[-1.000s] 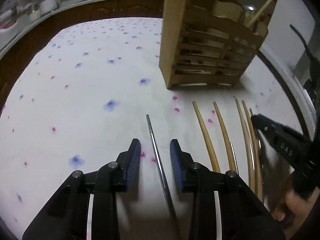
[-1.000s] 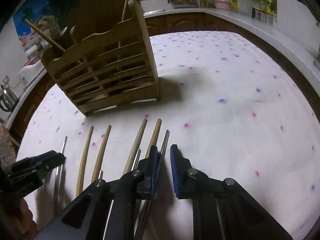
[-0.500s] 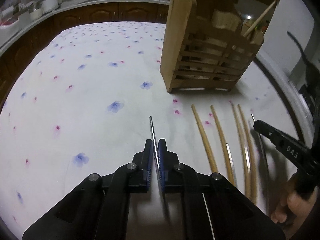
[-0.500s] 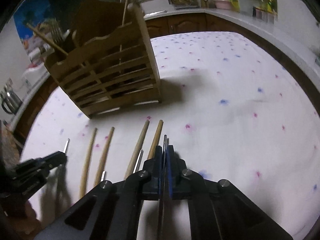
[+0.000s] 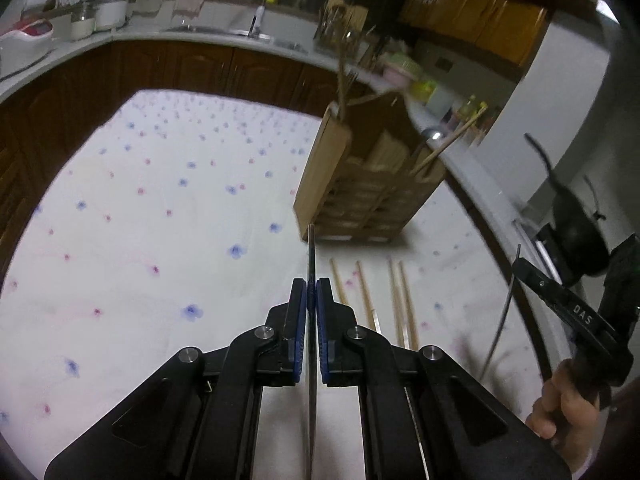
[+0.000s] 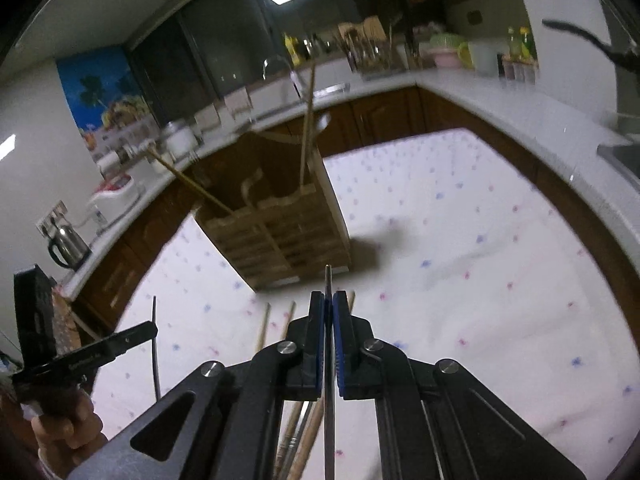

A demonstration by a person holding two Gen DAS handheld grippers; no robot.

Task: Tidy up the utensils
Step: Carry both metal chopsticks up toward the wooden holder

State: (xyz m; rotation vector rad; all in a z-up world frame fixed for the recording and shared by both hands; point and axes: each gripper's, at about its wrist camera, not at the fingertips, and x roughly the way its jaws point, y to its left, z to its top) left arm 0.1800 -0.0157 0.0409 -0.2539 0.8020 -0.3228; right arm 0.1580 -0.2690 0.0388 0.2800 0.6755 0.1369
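Note:
My left gripper (image 5: 311,294) is shut on a thin metal utensil handle (image 5: 311,252), lifted above the flowered tablecloth. My right gripper (image 6: 328,306) is shut on another thin metal utensil handle (image 6: 328,280), also raised. Each gripper shows in the other's view, holding its metal utensil: the right gripper (image 5: 520,266) and the left gripper (image 6: 150,328). A slatted wooden utensil holder (image 5: 360,192) stands ahead, also in the right wrist view (image 6: 280,232), with sticks poking out. Several wooden-handled utensils (image 5: 400,300) lie on the cloth in front of it.
The white flowered tablecloth (image 5: 160,220) covers the table. A kitchen counter (image 5: 200,36) with jars and a sink runs behind. A kettle (image 6: 66,242) stands on the counter at left. A black pan (image 5: 576,236) sits at far right.
Both grippers closed on a metal utensil and lifted it off the cloth. Both views now look higher, toward the holder and counter.

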